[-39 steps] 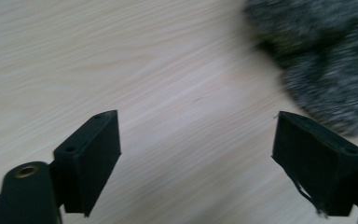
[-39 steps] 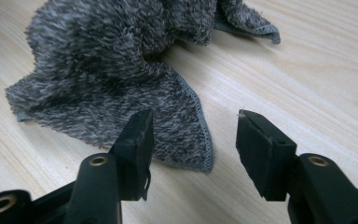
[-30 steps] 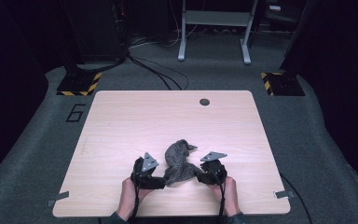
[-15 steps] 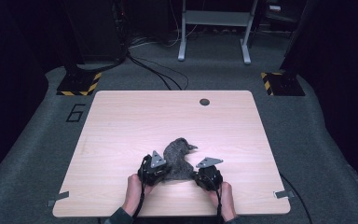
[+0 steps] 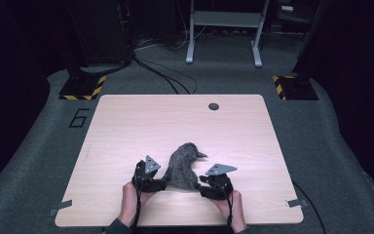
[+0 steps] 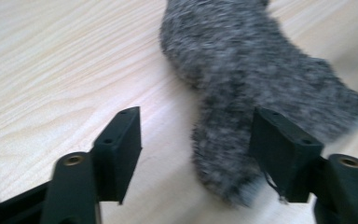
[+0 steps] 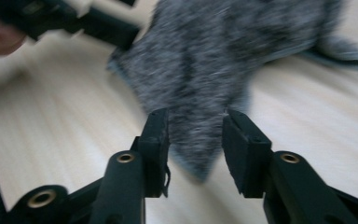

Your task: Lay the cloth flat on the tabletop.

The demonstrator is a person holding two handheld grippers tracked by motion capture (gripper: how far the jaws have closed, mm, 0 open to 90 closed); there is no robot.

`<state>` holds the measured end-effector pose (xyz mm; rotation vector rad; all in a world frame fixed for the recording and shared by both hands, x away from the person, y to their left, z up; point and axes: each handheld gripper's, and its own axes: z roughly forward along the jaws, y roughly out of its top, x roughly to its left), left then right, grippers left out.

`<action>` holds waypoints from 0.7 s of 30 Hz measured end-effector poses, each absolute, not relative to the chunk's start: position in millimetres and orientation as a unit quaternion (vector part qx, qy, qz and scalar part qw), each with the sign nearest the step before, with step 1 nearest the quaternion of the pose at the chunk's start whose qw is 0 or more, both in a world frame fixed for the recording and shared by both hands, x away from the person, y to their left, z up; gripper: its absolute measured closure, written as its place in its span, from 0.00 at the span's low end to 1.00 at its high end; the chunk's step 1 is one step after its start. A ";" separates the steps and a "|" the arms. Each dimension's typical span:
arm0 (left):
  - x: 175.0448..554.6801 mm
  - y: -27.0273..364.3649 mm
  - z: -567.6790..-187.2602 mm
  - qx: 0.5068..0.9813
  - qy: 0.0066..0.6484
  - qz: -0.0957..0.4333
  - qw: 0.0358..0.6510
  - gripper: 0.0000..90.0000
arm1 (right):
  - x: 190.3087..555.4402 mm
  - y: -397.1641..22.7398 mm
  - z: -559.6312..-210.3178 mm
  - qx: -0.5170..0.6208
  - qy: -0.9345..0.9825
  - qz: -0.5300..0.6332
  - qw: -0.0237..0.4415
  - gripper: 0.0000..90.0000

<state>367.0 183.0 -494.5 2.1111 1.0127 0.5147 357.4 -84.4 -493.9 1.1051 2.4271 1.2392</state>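
Dark room w/ grey carpet round a pale wood table (image 5: 126, 126), hole at far edge. Left gripper (image 6: 193, 140): jaws apart, just reopened, near-left end of the grey fuzzy cloth (image 5: 182, 165) between them, unpinched. Cloth lies crumpled near-centre. Right gripper (image 7: 195, 133): jaws also just reopened, flanking a corner, prob. lining up to spread it.

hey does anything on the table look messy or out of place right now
Only the grey fuzzy cloth: it lies crumpled in an uneven heap near the table's front edge, one corner sticking out to the side. Nothing looks spilled or damaged.
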 end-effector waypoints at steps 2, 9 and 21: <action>353.9 173.7 -488.6 0.819 0.380 0.202 0.379 0.35 | 366.1 -95.4 -490.5 0.389 0.811 0.423 0.109 0.64; 338.1 128.0 -484.3 0.847 0.321 0.187 0.381 0.33 | 407.3 -108.8 -487.1 0.418 0.805 0.391 0.154 0.61; 362.5 89.4 -512.1 0.874 0.316 0.157 0.334 0.33 | 463.7 -83.8 -497.5 0.424 0.823 0.347 0.150 0.59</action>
